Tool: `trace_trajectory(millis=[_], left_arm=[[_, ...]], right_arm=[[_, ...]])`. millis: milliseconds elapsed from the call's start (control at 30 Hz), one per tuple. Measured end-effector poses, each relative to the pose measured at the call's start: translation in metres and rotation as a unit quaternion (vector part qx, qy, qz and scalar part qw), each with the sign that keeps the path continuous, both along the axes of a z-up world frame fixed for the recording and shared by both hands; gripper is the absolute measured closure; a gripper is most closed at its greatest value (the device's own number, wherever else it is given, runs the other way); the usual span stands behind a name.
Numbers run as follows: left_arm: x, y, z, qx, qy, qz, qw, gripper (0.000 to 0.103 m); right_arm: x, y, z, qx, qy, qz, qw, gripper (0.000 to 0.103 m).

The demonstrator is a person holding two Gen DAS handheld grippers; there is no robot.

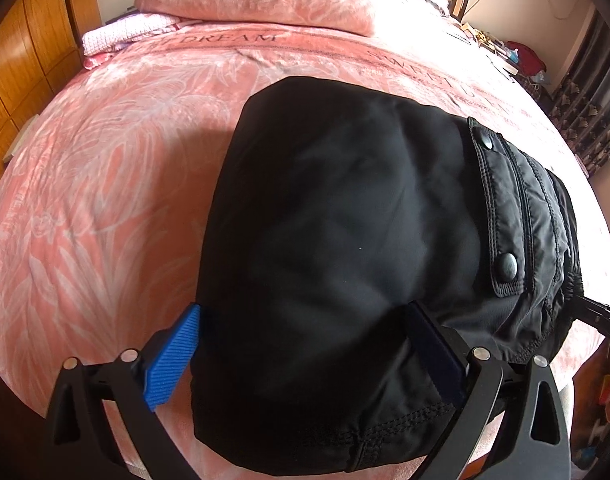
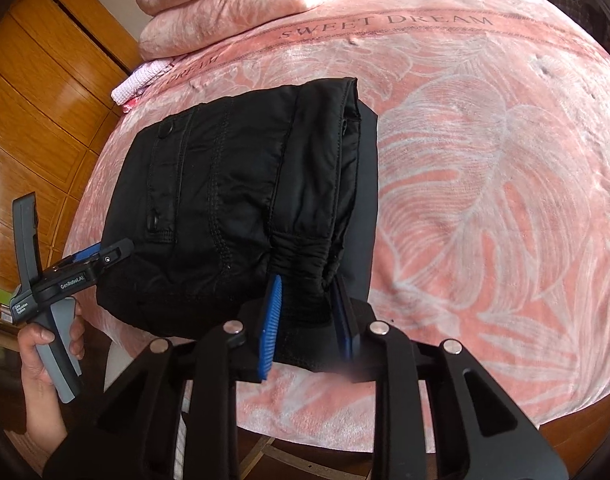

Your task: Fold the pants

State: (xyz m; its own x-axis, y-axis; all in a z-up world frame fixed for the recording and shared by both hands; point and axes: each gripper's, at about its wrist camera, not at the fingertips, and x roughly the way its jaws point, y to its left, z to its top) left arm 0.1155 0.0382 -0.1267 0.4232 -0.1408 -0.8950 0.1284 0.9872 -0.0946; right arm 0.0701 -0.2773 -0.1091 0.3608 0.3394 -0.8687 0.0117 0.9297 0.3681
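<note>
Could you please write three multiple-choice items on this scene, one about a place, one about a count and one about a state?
1. Where do the black pants lie?
A. on the pink bedspread
B. on a wooden floor
C. in a drawer

2. How many snap buttons show on the pocket flap in the left wrist view?
A. none
B. two
C. five

3. How do the right gripper jaws stand?
A. wide open above the bed
B. closed on nothing
C. closed in on the gathered waistband

Answers:
1 A, pink leaf-patterned fabric surrounds the folded bundle.
2 B, one snap sits near each end of the flap.
3 C, black cloth fills the gap between the blue pads.
</note>
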Motion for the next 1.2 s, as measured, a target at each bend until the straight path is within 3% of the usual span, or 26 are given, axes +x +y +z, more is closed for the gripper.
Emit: trace_trajectory(millis=[133, 233, 333, 400, 467, 533, 567, 700, 867, 1000, 1200], left_arm=[[0.003, 0.002, 0.0, -0.005, 0.006, -0.005, 1.0, 0.003], [0.0, 0.004, 0.004, -0.005, 0.008, -0.005, 0.9999, 0.004], [-0.007, 0.003, 0.011, -0.002, 0.005, -0.007, 1.0, 0.004], [-0.013, 0.0, 0.018, 0.007, -0.003, -0.012, 0.9999, 0.004], [-0.019, -0.004, 0.026, 0.015, -0.014, -0.015, 0.9997, 0.004], [-0.023, -0.007, 0.034, 0.017, -0.023, -0.019, 0.9994, 0.004], [-0.025, -0.009, 0.038, 0.017, -0.027, -0.02, 0.9993, 0.004], [-0.031, -0.015, 0.048, 0.018, -0.039, -0.029, 0.9987, 0.004], [-0.029, -0.013, 0.048, 0.023, -0.041, -0.031, 0.9984, 0.004], [-0.023, -0.004, 0.039, 0.013, -0.025, -0.027, 0.9992, 0.004], [-0.014, 0.018, 0.019, -0.001, 0.007, -0.007, 0.9999, 0.004]], right_arm=[[0.0, -0.001, -0.002, -0.001, 0.004, -0.001, 1.0, 0.076], [-0.006, 0.007, 0.009, -0.035, -0.014, 0.007, 0.999, 0.074], [-0.014, 0.019, 0.026, -0.103, -0.043, 0.018, 0.994, 0.07], [-0.019, 0.024, 0.036, -0.115, -0.057, 0.024, 0.991, 0.07], [-0.023, 0.026, 0.044, -0.107, -0.066, 0.024, 0.992, 0.067], [-0.026, 0.026, 0.051, -0.104, -0.074, 0.019, 0.992, 0.044], [-0.027, 0.026, 0.055, -0.105, -0.081, 0.016, 0.991, 0.039], [-0.027, 0.022, 0.058, -0.094, -0.083, 0.004, 0.992, 0.034], [-0.024, 0.011, 0.048, -0.045, -0.069, -0.015, 0.996, 0.026], [-0.018, 0.002, 0.034, -0.009, -0.047, -0.036, 0.998, 0.026], [-0.014, 0.003, 0.018, -0.006, -0.026, -0.034, 0.999, 0.026]])
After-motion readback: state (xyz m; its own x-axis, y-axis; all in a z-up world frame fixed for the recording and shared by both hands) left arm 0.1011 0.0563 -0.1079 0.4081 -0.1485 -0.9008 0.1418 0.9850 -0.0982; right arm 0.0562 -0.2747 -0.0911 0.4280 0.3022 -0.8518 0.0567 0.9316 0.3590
